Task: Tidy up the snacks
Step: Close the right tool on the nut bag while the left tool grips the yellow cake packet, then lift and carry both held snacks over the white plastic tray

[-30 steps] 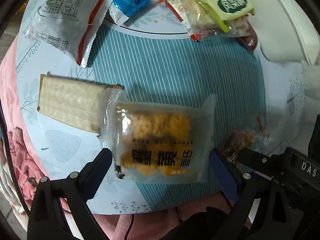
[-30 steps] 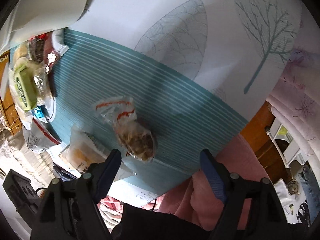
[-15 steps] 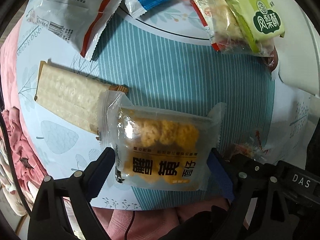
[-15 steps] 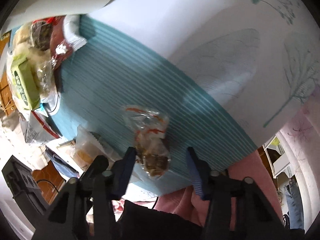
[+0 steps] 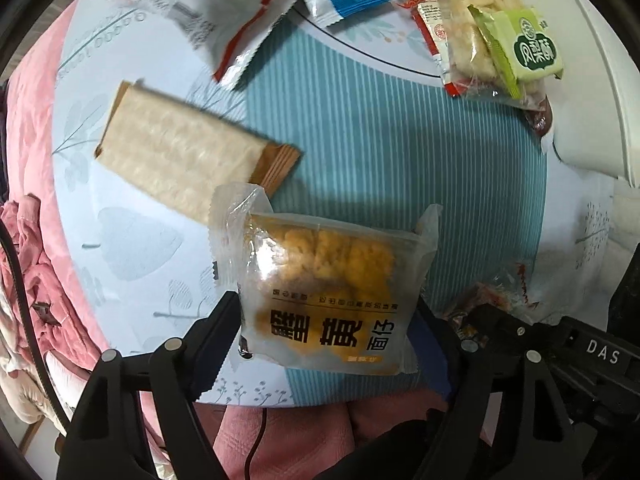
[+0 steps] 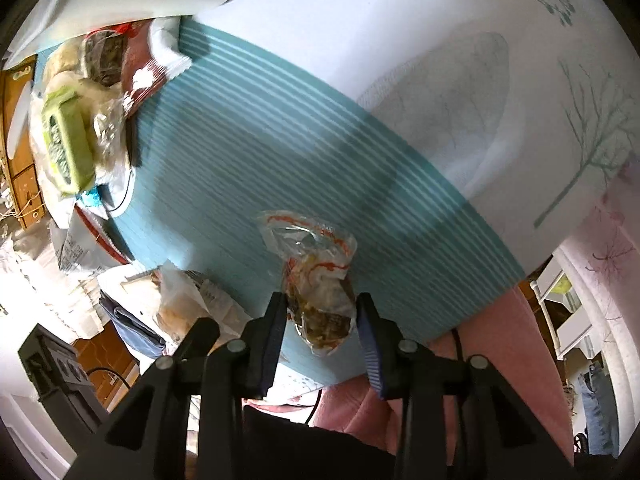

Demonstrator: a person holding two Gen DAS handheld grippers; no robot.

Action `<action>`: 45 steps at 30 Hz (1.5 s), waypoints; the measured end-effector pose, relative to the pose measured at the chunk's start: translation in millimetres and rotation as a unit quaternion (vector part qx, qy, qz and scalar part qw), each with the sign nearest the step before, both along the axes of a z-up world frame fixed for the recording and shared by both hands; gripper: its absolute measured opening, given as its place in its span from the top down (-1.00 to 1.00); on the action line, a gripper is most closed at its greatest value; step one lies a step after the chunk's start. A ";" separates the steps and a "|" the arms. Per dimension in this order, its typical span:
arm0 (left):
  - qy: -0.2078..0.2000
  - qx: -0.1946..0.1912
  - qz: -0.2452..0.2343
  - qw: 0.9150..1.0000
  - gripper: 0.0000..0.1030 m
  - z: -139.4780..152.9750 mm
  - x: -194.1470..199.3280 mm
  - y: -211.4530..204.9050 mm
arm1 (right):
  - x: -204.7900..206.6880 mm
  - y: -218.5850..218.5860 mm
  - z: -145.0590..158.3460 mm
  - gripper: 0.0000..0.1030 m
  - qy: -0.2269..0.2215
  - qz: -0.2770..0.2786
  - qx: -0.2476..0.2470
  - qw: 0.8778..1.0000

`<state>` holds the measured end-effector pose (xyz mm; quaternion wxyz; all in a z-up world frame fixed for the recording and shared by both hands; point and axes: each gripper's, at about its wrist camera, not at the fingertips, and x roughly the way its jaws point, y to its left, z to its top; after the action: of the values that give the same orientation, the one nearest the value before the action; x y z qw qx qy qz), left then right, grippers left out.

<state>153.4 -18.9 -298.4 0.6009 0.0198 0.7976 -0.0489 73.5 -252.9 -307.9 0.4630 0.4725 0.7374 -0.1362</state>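
Both hands are at the pick-up step. The left gripper (image 5: 326, 322) is closing its jaws around the yellow noodle-snack packet (image 5: 328, 280), which sits at six o'clock in its view, its lower edges touching both pads. The right gripper (image 6: 322, 316) is clamped on the small clear-wrapped snack (image 6: 316, 280) at six o'clock on the teal striped cloth (image 6: 260, 152). Next, I judge, both lift toward the snack pile (image 5: 492, 40) at one o'clock.

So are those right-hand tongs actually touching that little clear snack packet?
Touching. In the right wrist view both pads of the right tongs press against the sides of the clear packet, pinching it above the striped cloth.
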 end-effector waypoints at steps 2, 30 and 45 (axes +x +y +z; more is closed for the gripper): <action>-0.009 -0.004 -0.001 1.000 -0.54 8.0 -5.3 5.4 | -4.4 -0.5 4.6 0.30 -0.007 -0.004 -0.005 1.000; -0.302 -0.194 0.009 0.933 -0.55 153.0 -59.8 82.3 | -38.6 79.3 154.5 0.31 -0.329 0.053 -0.194 0.923; -0.412 -0.220 0.050 0.883 -0.56 201.5 -51.6 23.7 | 2.5 32.2 208.9 0.30 -0.451 0.167 -0.243 0.842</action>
<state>101.8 4.8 -96.9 0.8661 -0.1342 0.4466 -0.1802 76.0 -220.7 -99.0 0.8603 0.2235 0.4582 -0.0036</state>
